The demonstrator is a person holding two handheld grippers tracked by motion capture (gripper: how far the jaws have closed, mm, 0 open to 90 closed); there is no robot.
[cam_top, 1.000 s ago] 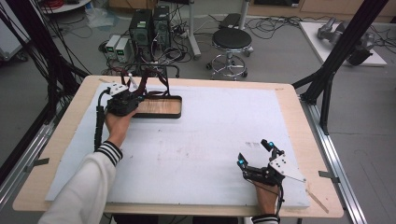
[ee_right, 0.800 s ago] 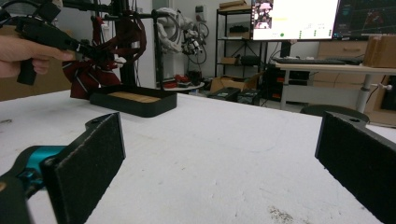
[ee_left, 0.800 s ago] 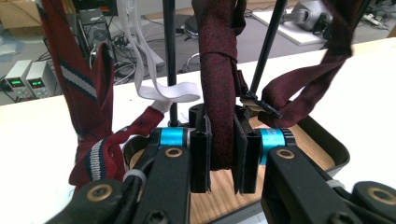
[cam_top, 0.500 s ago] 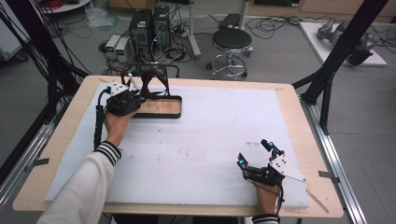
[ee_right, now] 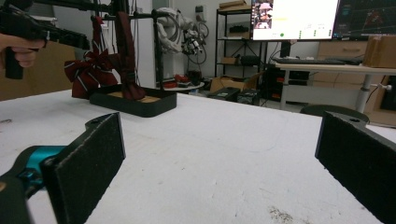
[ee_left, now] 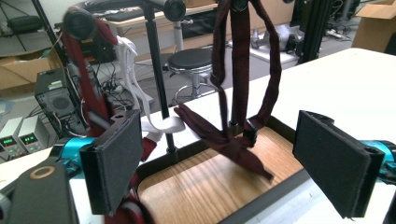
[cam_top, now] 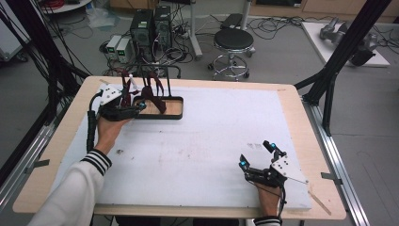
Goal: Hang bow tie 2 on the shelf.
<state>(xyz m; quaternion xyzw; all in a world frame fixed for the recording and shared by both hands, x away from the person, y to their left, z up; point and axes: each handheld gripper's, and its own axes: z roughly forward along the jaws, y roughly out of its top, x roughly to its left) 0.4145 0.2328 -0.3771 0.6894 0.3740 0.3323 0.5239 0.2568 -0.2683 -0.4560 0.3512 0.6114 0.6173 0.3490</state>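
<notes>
The left gripper (cam_top: 134,109) sits at the left end of the wooden tray (cam_top: 174,109), and its jaws have just been opening: a second ago they were pinched close, now they stand wide apart with nothing pressed between the pads. In the left gripper view, the dark red ribbon (ee_left: 238,70) hangs from the black rack (ee_left: 156,79) over the tray, its loose tail lying on the tray's wooden floor beyond the jaws, free of them. A white strap (ee_left: 133,79) hangs on the rack beside it. The right gripper (cam_top: 256,157) rests on the white surface (cam_top: 202,150), well apart from the tray at the near right, unmoved, jaws wide and empty.
</notes>
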